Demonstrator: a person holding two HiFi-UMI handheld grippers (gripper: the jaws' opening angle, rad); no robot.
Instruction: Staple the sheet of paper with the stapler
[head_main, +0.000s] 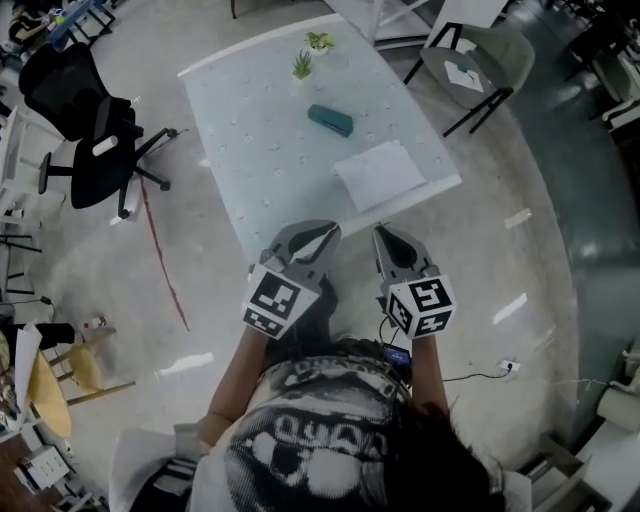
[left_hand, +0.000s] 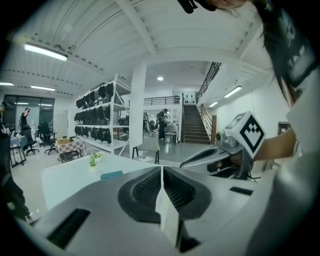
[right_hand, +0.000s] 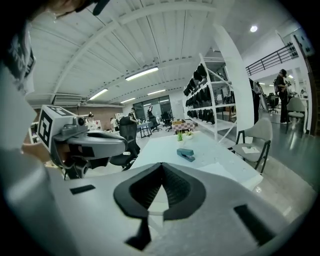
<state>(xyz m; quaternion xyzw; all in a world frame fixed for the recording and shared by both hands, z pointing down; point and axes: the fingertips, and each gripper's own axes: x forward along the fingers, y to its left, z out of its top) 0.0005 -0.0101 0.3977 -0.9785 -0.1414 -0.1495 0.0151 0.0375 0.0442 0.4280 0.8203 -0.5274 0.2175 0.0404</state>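
A pale, white-topped rectangular table (head_main: 250, 150) carries the task's things. The teal, wedge-shaped desk stapler (head_main: 330, 120) lies about mid-table, a little toward the right edge. The white sheet of paper (head_main: 380, 173) lies flat by the near right corner, apart from the stapler. Two small green potted plants (head_main: 302, 66) stand close together near the far edge.

The left gripper (head_main: 328, 230), grey with dark ribbed pads and a marker cube, is held at the table's near edge. Its jaws are pressed together tip to tip with nothing between them. The right gripper (head_main: 381, 233) sits just beside it, likewise closed and empty. Both point toward the tabletop. Their tips seem to reach about as far as the near edge, though the steep angle makes this hard to judge.

A black wheeled office chair (head_main: 90, 130) stands off the table's left edge. A grey shell chair with dark legs (head_main: 490, 60) stands beyond the far right corner.
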